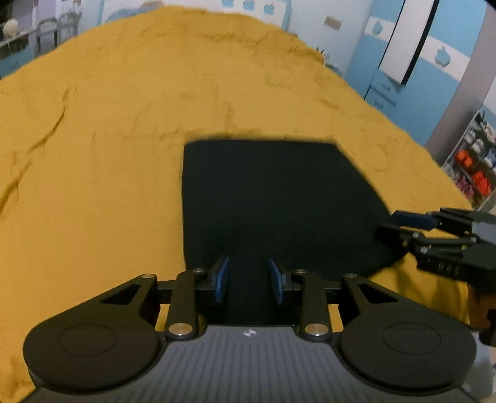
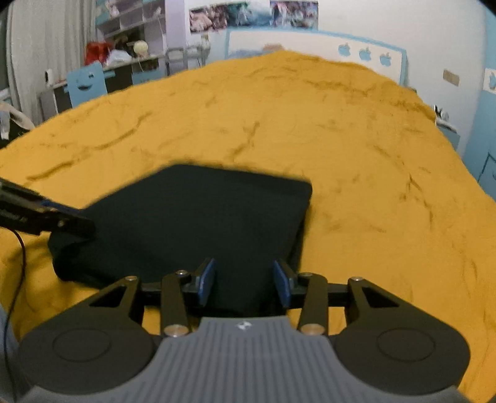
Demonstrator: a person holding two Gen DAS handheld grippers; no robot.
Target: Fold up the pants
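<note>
Both grippers part-open, empty | left gripper (image 1: pixel 249 280), right gripper (image 2: pixel 244 282) above near edge of pants (image 1: pixel 272 201) | pants folded compact on bed (image 1: pixel 93 155), just ahead | right gripper at their right side | fold looks done

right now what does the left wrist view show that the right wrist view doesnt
Only the left wrist view: wire shelves with orange items at right, and the left gripper head-on, jaws apart and empty.

Only the right wrist view: a blue chair, a cluttered desk, wall posters, and the right gripper head-on, also empty.

Both: the folded dark pants on the yellow blanket.
</note>
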